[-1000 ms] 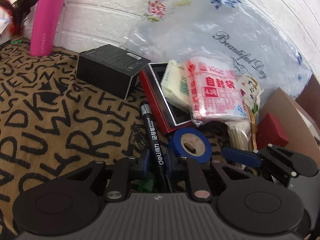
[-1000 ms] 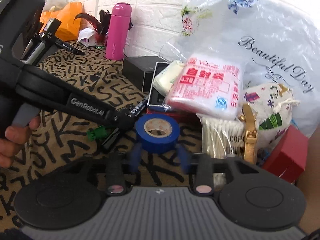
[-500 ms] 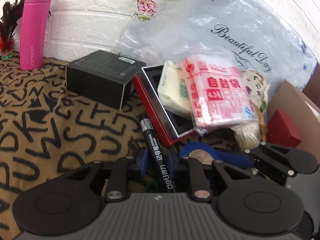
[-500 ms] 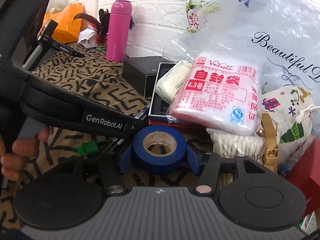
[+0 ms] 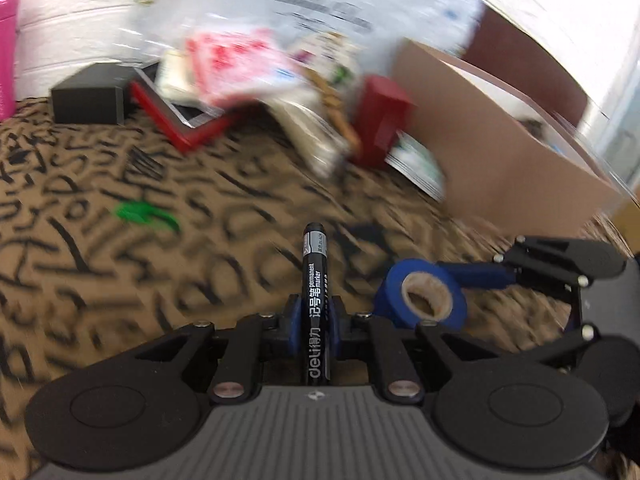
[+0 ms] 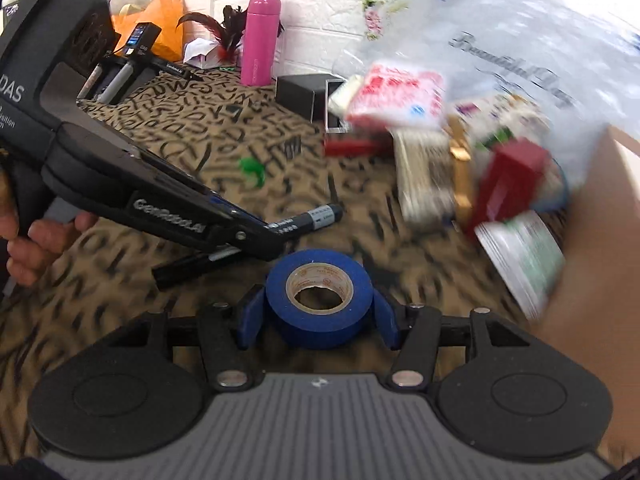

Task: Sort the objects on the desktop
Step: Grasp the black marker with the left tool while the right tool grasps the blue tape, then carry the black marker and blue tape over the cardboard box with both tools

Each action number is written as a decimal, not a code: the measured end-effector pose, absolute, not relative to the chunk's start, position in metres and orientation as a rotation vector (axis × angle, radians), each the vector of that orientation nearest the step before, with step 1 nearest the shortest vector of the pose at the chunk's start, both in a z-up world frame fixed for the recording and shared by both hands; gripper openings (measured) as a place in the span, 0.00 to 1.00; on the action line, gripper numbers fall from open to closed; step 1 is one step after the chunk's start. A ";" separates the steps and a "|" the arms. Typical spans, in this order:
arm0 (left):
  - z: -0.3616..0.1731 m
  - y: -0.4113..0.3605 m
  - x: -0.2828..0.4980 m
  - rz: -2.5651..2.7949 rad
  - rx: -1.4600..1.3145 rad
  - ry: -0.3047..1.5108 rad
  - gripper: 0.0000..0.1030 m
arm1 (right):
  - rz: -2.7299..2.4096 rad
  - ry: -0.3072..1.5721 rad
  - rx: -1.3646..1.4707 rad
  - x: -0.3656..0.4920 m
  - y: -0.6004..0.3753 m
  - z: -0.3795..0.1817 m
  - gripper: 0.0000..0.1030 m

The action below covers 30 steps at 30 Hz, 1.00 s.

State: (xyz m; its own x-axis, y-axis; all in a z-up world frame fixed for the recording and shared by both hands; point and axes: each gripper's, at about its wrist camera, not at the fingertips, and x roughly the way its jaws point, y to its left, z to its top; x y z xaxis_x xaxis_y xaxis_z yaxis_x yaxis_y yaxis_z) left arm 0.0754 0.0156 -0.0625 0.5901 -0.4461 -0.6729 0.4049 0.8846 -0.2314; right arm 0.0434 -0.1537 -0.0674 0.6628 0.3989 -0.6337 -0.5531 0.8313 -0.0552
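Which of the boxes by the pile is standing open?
The red-edged box is open, its lid off and packets leaning into it. The black box on its left and the small red box on its right are closed.

A cluttered home or office corner: the table [image 6: 192,128] wears a letter-print cloth against a white brick-pattern wall [image 6: 312,12], with a pink flask [image 6: 259,40] and a floral plastic bag [image 6: 520,40] against that wall.
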 end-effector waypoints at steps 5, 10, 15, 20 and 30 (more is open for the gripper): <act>-0.065 -0.003 0.037 -0.536 0.032 0.802 0.16 | 0.494 0.662 -0.202 -0.011 -0.187 -0.065 0.54; -0.068 -0.026 0.035 -0.510 0.090 0.784 0.36 | 0.479 0.664 -0.197 -0.030 -0.194 -0.070 0.55; -0.067 -0.030 0.038 -0.507 0.126 0.786 0.23 | 0.473 0.649 -0.212 -0.026 -0.191 -0.074 0.55; -0.068 -0.032 0.035 -0.495 0.132 0.773 0.17 | 0.469 0.636 -0.184 -0.022 -0.190 -0.077 0.55; -0.033 -0.038 0.027 -0.541 0.013 0.753 0.13 | 0.447 0.542 -0.111 -0.044 -0.211 -0.050 0.54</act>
State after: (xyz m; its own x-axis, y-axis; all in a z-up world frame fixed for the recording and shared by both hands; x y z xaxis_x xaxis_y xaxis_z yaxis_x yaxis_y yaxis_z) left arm 0.0265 -0.0384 -0.0334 0.6000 -0.4621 -0.6530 0.4713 0.8638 -0.1782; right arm -0.0440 -0.2113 -0.0496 0.7634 0.3816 -0.5211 -0.4392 0.8983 0.0144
